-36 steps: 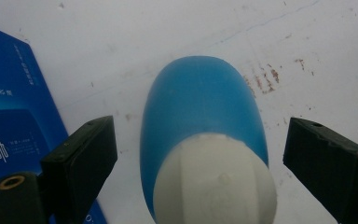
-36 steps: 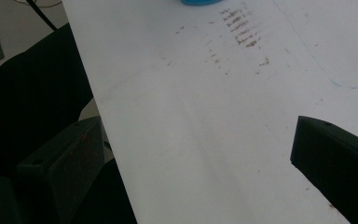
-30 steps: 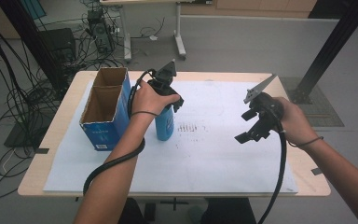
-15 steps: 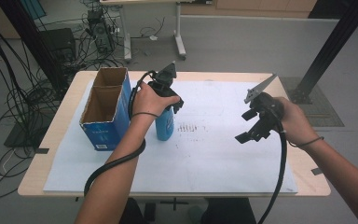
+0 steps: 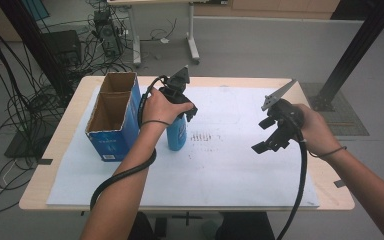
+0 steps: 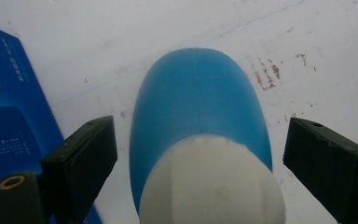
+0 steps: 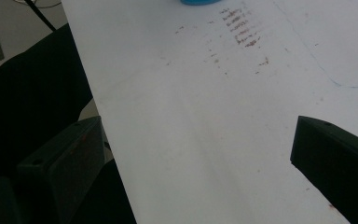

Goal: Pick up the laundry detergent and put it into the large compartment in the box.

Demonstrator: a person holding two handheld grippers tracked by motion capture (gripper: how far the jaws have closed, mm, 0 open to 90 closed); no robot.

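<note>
A blue bottle (image 5: 176,136) with a white cap stands upright on the white paper (image 5: 220,165), just right of the box. My left gripper (image 5: 181,115) points down over its top. In the left gripper view the bottle (image 6: 198,102) and its cap (image 6: 212,186) sit between the two jaws, with a gap on each side, so this gripper (image 6: 200,140) is open and not touching. My right gripper (image 5: 264,135) hovers open above the right half of the paper, with nothing between its jaws (image 7: 196,149).
An open blue cardboard box (image 5: 112,117) stands at the table's left, close beside the bottle; its side shows as the blue box (image 6: 9,126). Reddish marks (image 5: 202,136) stain the paper near the middle. The wooden table edge (image 5: 62,135) borders the sheet.
</note>
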